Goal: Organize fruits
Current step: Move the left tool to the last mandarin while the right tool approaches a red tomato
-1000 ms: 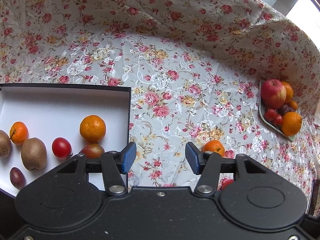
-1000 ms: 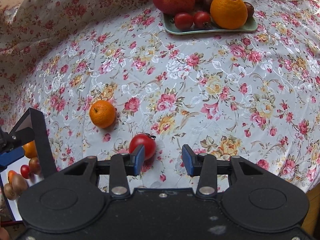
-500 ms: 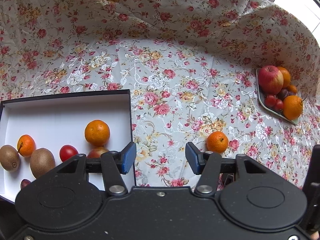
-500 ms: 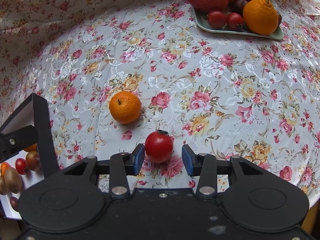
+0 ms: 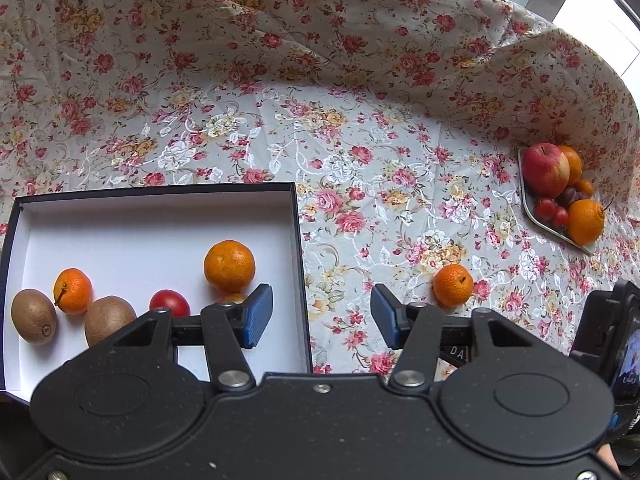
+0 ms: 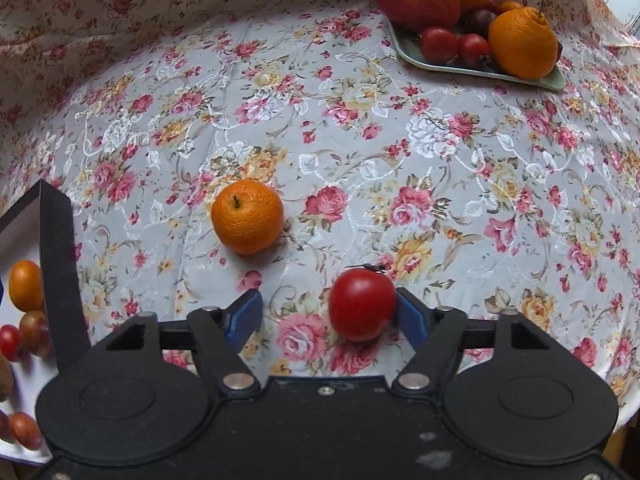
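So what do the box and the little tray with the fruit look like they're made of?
The box looks like cardboard: thin dark walls, matte white inside. The tray looks like glazed ceramic or plastic: pale green, smooth and slightly glossy; I can't tell which.

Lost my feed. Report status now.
Left gripper open, empty, over box edge. Right gripper open around tomato, right pad touching, left pad clear. Mandarin beside it, not blocking.
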The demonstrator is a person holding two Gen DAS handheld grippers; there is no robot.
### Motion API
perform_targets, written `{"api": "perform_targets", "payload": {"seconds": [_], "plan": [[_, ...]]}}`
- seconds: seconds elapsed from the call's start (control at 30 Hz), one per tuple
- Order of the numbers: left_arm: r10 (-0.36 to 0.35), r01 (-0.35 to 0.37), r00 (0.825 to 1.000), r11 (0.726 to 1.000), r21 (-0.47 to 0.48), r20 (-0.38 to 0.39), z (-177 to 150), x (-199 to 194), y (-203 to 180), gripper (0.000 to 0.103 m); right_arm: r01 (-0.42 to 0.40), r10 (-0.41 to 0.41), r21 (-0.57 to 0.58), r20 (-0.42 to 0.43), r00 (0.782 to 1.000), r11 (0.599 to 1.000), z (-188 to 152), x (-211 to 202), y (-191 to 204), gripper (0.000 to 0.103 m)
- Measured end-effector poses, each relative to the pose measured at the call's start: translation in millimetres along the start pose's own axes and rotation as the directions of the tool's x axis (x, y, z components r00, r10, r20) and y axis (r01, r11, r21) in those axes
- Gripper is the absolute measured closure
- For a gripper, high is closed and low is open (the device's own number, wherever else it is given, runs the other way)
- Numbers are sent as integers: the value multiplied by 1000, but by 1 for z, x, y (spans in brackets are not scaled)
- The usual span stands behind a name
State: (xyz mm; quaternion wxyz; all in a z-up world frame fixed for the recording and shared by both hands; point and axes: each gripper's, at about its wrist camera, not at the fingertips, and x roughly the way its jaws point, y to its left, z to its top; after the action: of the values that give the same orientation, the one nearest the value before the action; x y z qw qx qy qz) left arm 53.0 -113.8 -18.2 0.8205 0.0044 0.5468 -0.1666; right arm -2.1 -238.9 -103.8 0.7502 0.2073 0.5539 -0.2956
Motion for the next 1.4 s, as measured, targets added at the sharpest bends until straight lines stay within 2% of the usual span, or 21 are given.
{"api": "perform_targets", "payload": {"seconds": [0.1,0.33,0.63,0.83,1.07,1.17,1.27,1.33,1.4], "plan": [[-2,2,1000,1000,-12,-2,0,0,4,43,32,-32,-38,4,999,999,-1,2,10,20],[-16,16,1000,1000,-10,-3,0,-1,3,43,29,-29,-11,-43,999,1000,4,5,12,20],[-13,13,1000,1000,-13,-14,0,2,1,43,-8,5,-32,-94,996,999,13,10,10,19],[-22,22,999,1000,-18,-33,1,8,-7,43,-33,33,3,-97,995,999,13,6,0,24],[-26,26,999,1000,14,-38,0,12,-25,43,-94,97,33,-111,989,995,16,1,-20,33],[-30,32,999,999,28,-43,0,14,-34,43,-95,97,26,-101,990,995,14,-2,-25,42],[-27,29,998,999,43,-49,-1,17,-42,43,-85,86,13,-91,992,996,12,-6,-29,55],[-25,27,998,998,50,-51,-1,19,-47,43,-83,86,43,-73,994,996,11,-9,-34,64],[-22,25,998,998,52,-56,-1,22,-51,43,-93,99,106,-55,993,990,11,-13,-44,67]]}}
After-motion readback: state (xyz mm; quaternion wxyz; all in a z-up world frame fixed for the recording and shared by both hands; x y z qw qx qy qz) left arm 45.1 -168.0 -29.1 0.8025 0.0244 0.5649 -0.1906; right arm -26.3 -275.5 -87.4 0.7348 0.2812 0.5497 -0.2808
